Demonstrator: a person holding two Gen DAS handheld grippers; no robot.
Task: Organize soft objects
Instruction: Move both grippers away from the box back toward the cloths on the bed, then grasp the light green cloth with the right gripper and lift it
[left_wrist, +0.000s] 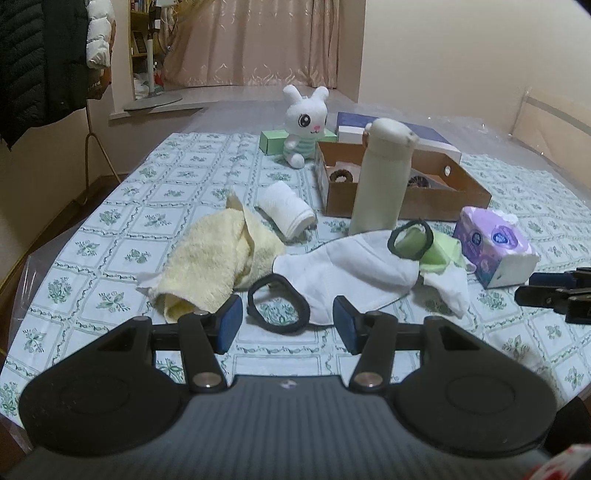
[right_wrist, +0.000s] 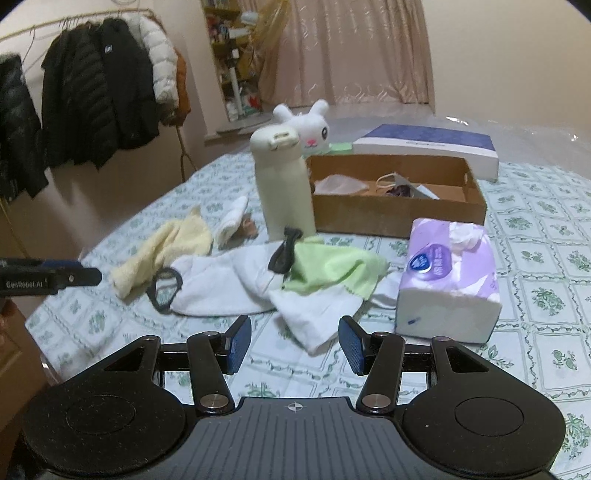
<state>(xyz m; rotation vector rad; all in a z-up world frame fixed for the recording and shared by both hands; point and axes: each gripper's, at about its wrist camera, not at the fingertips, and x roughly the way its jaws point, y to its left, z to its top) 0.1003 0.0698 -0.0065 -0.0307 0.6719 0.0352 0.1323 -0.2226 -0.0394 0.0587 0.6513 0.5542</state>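
White towel (left_wrist: 354, 269), crumpled flat

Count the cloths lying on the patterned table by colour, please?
Pale yellow terry towel: 1
White cloths: 2, one rolled white towel and one flat white cloth
Light green cloth: 1
Total: 4
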